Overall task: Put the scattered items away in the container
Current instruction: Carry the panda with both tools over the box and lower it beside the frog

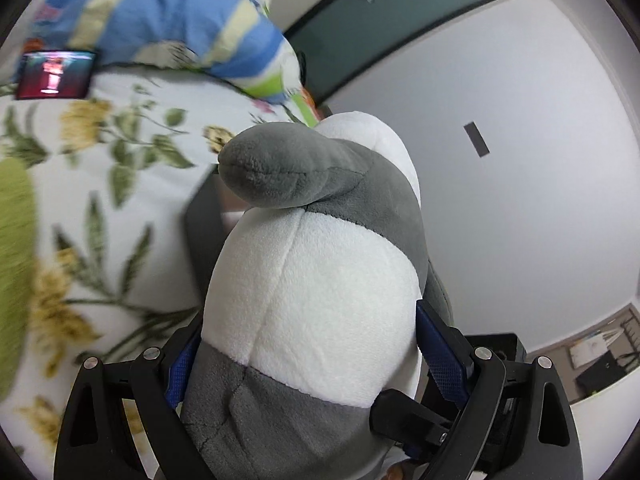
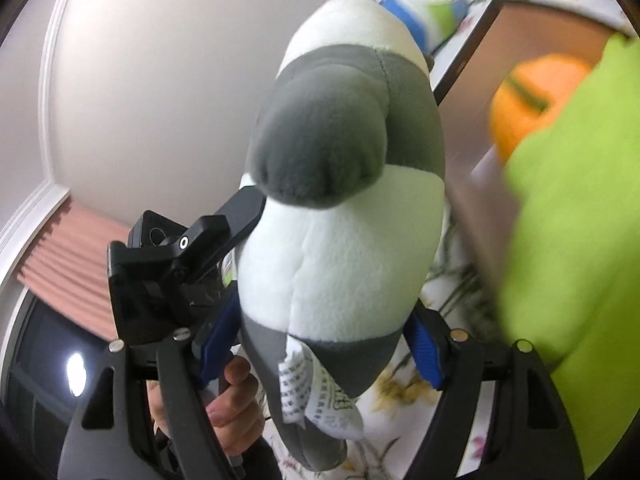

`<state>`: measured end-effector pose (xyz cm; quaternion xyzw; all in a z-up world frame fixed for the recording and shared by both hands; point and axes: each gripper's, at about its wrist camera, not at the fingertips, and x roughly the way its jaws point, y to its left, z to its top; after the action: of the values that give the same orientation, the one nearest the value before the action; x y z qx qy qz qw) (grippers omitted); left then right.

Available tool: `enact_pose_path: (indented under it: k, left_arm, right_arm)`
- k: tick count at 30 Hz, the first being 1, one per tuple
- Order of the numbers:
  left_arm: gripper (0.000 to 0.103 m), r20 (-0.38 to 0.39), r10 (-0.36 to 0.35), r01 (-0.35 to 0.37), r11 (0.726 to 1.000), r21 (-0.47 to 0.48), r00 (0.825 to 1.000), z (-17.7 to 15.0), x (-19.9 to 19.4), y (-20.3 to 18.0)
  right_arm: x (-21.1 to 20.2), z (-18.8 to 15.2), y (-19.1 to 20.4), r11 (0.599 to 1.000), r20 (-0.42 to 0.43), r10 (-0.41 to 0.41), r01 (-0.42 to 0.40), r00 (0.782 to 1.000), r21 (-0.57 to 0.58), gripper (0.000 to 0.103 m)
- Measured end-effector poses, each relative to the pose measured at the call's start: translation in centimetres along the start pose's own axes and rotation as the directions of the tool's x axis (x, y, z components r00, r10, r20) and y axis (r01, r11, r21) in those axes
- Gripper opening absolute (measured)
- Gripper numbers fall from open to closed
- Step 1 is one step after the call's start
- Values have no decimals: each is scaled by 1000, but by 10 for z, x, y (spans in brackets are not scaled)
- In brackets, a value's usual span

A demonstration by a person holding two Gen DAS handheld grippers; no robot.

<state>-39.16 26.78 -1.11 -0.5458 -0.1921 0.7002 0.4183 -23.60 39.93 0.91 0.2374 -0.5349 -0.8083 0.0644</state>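
A grey and white plush toy (image 1: 312,280) fills the middle of the left wrist view, held up in the air. My left gripper (image 1: 304,352) is shut on its lower body, blue pads pressing both sides. In the right wrist view the same plush toy (image 2: 340,240) is pinched by my right gripper (image 2: 320,344), with a white care label (image 2: 312,392) hanging below. A dark-rimmed container (image 2: 472,92) with a brownish inside sits behind the toy at the right; it also shows in the left wrist view (image 1: 200,224). An orange plush (image 2: 528,100) lies in it.
A floral bedsheet (image 1: 120,184) lies below. A blue striped pillow (image 1: 180,20) is at the back. A green plush (image 2: 580,240) is close at the right, also at the left edge in the left wrist view (image 1: 16,260). A lit phone screen (image 1: 56,74) lies on the bed.
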Motion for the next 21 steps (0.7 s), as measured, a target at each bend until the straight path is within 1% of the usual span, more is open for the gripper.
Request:
enact_pose_path:
  k: [2, 4, 7, 9, 11, 12, 15, 17, 18, 21]
  left_arm:
    - [93, -20, 2, -2, 1000, 8, 1000, 9, 21, -9]
    - [93, -35, 23, -23, 999, 23, 999, 12, 38, -19]
    - [93, -55, 53, -51, 998, 35, 997, 22, 62, -23]
    - [93, -71, 91, -88, 995, 42, 993, 28, 78, -21]
    - [94, -89, 120, -118, 993, 22, 989, 29, 93, -11]
    - [97, -88, 122, -122, 993, 4, 989, 26, 97, -5]
    - [99, -35, 99, -99, 995, 2, 994, 18, 92, 2]
    - [99, -24, 90, -91, 995, -28, 996, 17, 79, 6]
    - [99, -22, 86, -87, 995, -39, 996, 17, 72, 7]
    - [99, -4, 77, -77, 997, -31, 997, 14, 50, 5]
  right_arm:
    - [-8, 13, -10, 1000, 35, -15, 15, 999, 16, 75]
    - [-16, 23, -20, 999, 68, -29, 26, 997, 48, 75]
    - [-27, 30, -30, 994, 113, -83, 74, 990, 76, 76]
    - [-32, 33, -36, 988, 130, -142, 133, 981, 80, 77]
    - [-28, 30, -44, 974, 128, -213, 200, 969, 110, 77]
    - [-23, 25, -49, 964, 126, -247, 230, 961, 137, 77]
    - [-20, 25, -49, 942, 120, -322, 307, 939, 134, 80]
    - [-20, 21, -43, 935, 120, -346, 332, 930, 124, 84]
    - [-20, 19, -37, 930, 119, -361, 349, 925, 115, 85]
    - [-25, 5, -27, 913, 142, -407, 398, 903, 87, 89]
